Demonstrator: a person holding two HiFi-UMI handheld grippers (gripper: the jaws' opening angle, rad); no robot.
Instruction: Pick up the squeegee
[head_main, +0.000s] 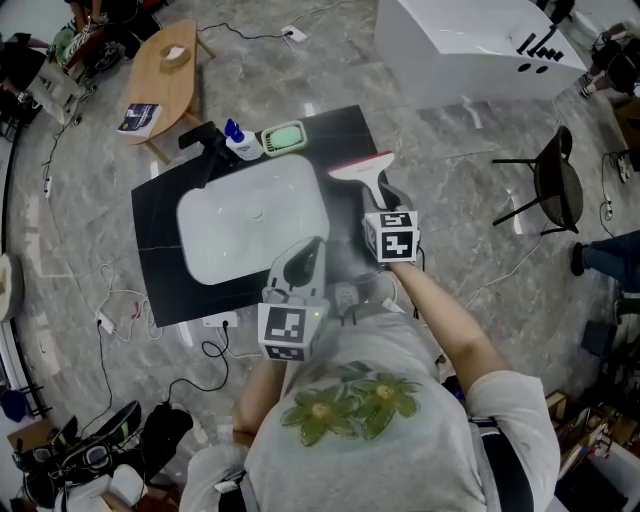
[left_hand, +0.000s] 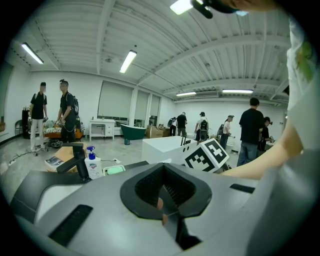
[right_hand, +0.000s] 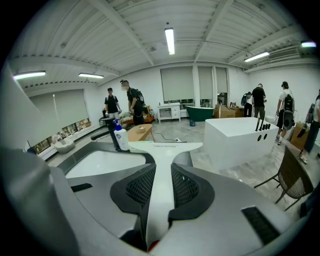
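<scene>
1. The right gripper (right_hand: 161, 175) holds the squeegee (right_hand: 162, 150) by its white handle. The jaws stand at a middle width, and the black pads press on the handle from both sides.
2. The wide blade end of the squeegee points away from the person. It is above the right part of the black counter (head_main: 160, 270), just beside the white basin (head_main: 250, 230).
3. The left gripper (left_hand: 163, 180) has its jaws together and nothing is between them. In the head view it is over the near edge of the basin.
4. At the far edge of the counter stand a black faucet (head_main: 205, 140), a soap bottle (head_main: 240, 147) with a blue pump and a green tray (head_main: 283, 137), close to each other.
5. The floor (head_main: 440, 150) is grey stone with pale veins. Some cables (head_main: 110, 320) lie on it at the left.
6. Around the counter are a wooden table (head_main: 165, 80) at the far left, a white bathtub (head_main: 470, 45) at the far right and a black chair (head_main: 550, 185) at the right.
7. The room is large, with white walls and a ribbed white ceiling with strip lights (right_hand: 170, 40). Several people (left_hand: 65, 117) stand in the background.
</scene>
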